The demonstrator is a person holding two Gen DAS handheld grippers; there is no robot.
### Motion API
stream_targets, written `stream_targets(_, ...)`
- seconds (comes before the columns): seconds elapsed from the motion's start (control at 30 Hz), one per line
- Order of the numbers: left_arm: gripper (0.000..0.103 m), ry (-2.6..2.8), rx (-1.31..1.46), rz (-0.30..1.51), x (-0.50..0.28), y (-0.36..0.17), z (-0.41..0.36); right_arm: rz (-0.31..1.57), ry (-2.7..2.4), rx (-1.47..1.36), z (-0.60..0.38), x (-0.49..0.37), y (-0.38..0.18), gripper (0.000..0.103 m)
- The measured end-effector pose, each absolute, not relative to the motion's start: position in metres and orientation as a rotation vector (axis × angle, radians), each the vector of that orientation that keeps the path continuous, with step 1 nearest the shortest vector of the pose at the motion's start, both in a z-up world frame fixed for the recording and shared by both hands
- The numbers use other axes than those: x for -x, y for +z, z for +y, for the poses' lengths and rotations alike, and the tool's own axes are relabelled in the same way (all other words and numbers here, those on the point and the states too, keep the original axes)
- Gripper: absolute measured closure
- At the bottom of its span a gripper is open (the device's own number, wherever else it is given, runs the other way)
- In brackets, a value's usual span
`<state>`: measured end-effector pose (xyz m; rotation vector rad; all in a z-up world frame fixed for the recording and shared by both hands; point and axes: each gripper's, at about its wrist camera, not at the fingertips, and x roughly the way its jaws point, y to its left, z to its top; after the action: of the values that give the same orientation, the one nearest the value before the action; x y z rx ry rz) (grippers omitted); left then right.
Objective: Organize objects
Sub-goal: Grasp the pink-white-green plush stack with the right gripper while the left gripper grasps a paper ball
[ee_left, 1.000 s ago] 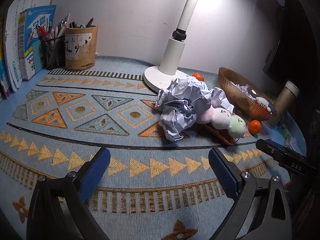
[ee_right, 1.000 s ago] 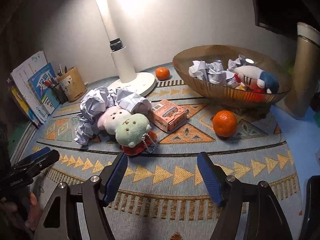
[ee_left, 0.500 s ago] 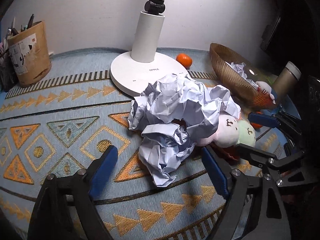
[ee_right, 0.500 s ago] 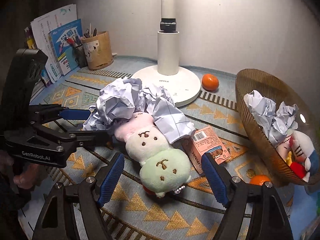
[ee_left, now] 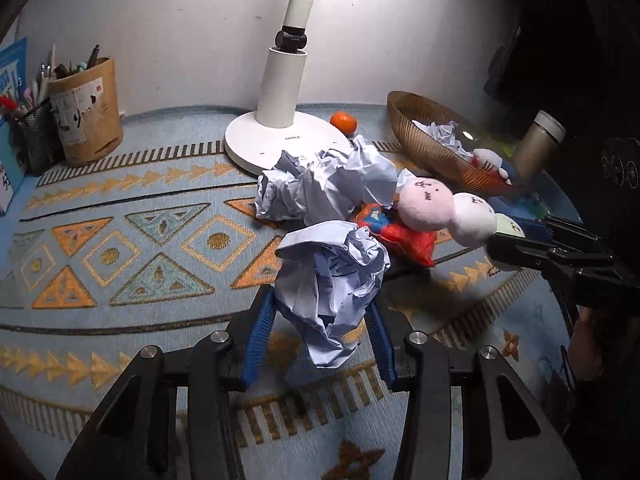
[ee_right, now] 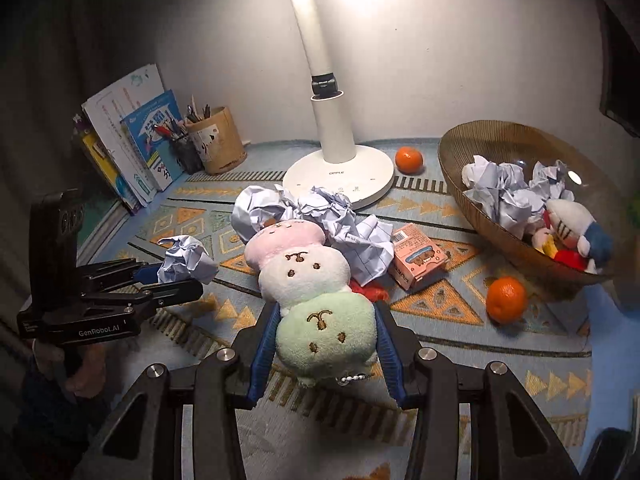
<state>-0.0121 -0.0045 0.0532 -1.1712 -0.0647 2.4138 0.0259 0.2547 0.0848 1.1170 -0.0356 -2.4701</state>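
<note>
The left gripper (ee_left: 320,320) pinches a crumpled paper ball (ee_left: 332,280) above the mat – light, crushable, held by its bulk – while the right gripper (ee_right: 326,344) squeezes the soft plush toy (ee_right: 316,292) at its green end

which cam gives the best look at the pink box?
Right wrist. The pink box lies there in plain sight on the mat, top and side faces visible, between the crumpled paper pile and the bowl. In the left wrist view it is hidden behind paper and the plush toy.
</note>
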Motion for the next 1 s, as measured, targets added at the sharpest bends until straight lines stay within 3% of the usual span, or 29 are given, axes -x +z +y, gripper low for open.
stream_targets(0.1, 0.061, 2.418, 1.188, -0.09, -0.013, 0.051, -0.013, -0.077, -2.49, -1.134, 0.263, -0.057, 0.084, 0.058)
stream_targets(0.4, 0.061, 2.434, 1.254, -0.068, -0.045, 0.023, -0.008, 0.057, -2.527, -1.324, 0.243, -0.094, 0.025, 0.058)
stream_targets(0.47, 0.056, 2.436, 1.25, -0.057, -0.049, 0.02, -0.005, 0.069, -2.498, -1.35, 0.241, -0.097, 0.019, 0.052)
stream_targets(0.5, 0.05, 2.439, 1.252, -0.061, -0.05, 0.018, -0.007, 0.066, -2.478, -1.356, 0.241, -0.098, 0.018, 0.044)
stream_targets(0.57, 0.042, 2.432, 1.266, -0.08, -0.051, 0.016, -0.01, 0.055, -2.456, -1.336, 0.243, -0.103, 0.019, 0.036)
stream_targets(0.63, 0.015, 2.423, 1.286, -0.1, -0.052, 0.016, -0.013, 0.058, -2.439, -1.329, 0.245, -0.106, 0.021, 0.036)
stream_targets(0.67, 0.011, 2.43, 1.287, -0.101, -0.054, 0.017, -0.015, 0.071, -2.444, -1.327, 0.244, -0.106, 0.022, 0.036)
stream_targets(1.0, 0.009, 2.45, 1.281, -0.105, -0.046, 0.016, -0.012, 0.126, -2.426, -1.325, 0.235, -0.092, 0.018, 0.036)
